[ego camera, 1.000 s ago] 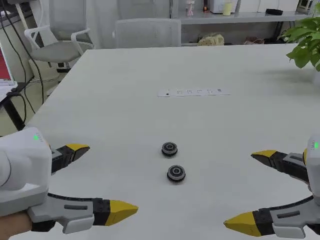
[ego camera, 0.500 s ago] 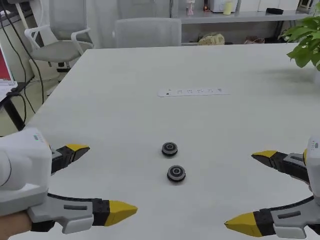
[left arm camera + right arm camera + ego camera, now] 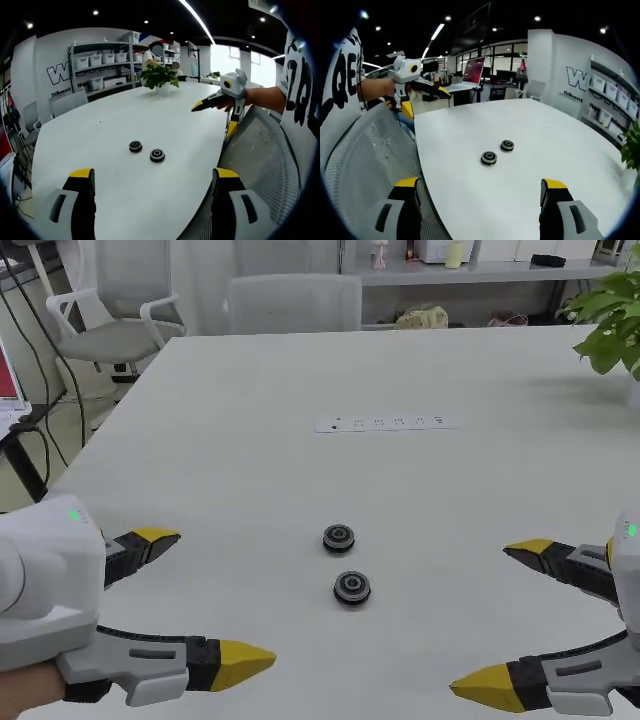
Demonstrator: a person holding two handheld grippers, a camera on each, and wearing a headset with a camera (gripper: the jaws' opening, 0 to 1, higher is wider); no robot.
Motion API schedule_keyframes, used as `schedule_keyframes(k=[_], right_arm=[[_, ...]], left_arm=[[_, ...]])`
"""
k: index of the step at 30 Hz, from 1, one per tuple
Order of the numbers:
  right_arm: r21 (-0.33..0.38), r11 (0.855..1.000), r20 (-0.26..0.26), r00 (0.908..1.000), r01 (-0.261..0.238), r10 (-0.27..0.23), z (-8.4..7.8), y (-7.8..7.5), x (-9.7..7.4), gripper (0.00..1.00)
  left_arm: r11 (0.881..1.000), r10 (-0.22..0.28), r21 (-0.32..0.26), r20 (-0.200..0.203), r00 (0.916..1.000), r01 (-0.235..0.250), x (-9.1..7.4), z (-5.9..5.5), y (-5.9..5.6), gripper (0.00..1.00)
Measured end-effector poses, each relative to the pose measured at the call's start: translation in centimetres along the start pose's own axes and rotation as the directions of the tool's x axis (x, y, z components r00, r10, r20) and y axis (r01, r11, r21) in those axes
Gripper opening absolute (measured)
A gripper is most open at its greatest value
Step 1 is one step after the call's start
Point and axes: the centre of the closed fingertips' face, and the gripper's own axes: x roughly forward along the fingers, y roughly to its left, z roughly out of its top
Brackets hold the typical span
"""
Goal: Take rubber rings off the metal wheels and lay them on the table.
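Note:
Two small metal wheels with black rubber rings lie on the white table: the far wheel and the near wheel, close together. In the left gripper view they are the far wheel and near wheel; in the right gripper view, the far wheel and near wheel. My left gripper hovers open at the table's near left. My right gripper hovers open at the near right. Both hold nothing and stand well apart from the wheels.
A white power strip lies further back on the table. A green plant stands at the far right corner. Office chairs sit beyond the far edge. A mesh chair back is close beside the table's near edge.

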Motion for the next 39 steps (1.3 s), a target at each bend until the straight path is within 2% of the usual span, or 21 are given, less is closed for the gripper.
schedule_keyframes(k=[18, 39], right_arm=[[-0.013, 1.000, -0.015, 0.9999, -0.006, 0.006, -0.28, 0.32, 0.22, 0.99], [-0.016, 1.000, -0.007, 1.0000, 0.000, 0.000, -0.36, 0.08, -0.02, 0.99]], left_arm=[[1.000, 0.003, -0.009, -0.001, 1.0000, -0.003, -0.01, -0.31, 0.04, 0.96], [1.000, 0.001, -0.005, 0.003, 1.0000, -0.001, -0.12, -0.21, -0.14, 0.96]])
